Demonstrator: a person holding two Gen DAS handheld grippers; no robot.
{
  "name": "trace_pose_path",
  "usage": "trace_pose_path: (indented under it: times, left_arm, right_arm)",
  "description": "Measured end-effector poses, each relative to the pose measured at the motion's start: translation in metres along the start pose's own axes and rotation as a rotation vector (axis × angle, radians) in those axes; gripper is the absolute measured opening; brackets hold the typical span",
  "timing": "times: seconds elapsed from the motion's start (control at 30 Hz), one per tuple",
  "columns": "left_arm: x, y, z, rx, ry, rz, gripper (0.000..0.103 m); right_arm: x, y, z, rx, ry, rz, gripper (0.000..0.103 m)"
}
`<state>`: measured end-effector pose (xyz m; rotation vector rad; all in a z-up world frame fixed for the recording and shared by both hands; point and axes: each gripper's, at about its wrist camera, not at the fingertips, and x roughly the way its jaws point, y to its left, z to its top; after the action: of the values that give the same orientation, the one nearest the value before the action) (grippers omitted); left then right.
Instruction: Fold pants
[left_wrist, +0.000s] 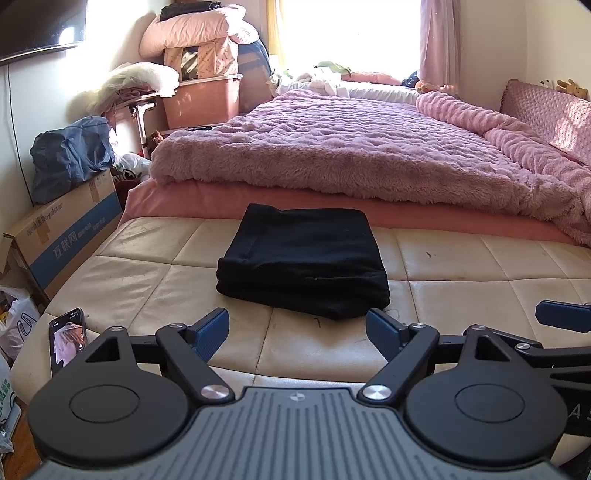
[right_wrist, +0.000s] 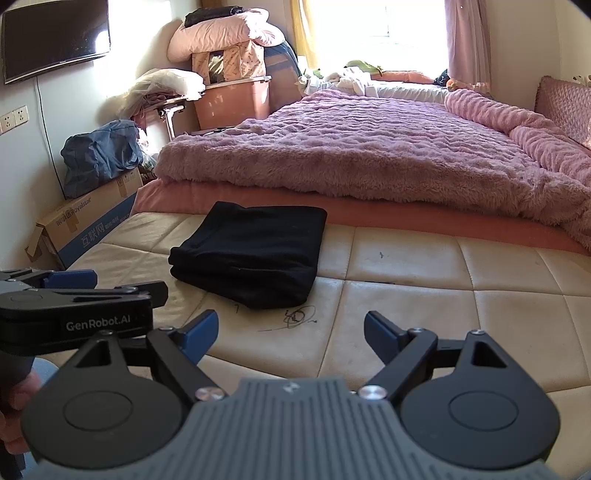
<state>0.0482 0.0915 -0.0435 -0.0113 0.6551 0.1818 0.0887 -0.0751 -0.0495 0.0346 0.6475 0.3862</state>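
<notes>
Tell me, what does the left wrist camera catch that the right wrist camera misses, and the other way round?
Only the left wrist view shows a phone lying at the cushion's left edge and stuffed toys by the headboard. Only the right wrist view shows wall sockets, a pen scribble on the cream cushion, and a hand gripping the left gripper's handle. Both show the folded black pants lying free on the cushion, the fluffy pink blanket, and both the left gripper and right gripper open.

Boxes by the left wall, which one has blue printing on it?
The cardboard box on the floor beside the bed, under the blue bag. The pink storage bin farther back is plain plastic.
</notes>
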Motion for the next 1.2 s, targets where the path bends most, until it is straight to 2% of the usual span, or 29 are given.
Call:
trace_pose_path:
  times: [1.2]
  left_arm:
    - [0.0001, -0.0084, -0.0023, -0.014, 0.009, -0.005, 0.098]
  right_arm:
    - [0.0001, 0.0022, 0.0004, 0.013, 0.001, -0.008, 0.082]
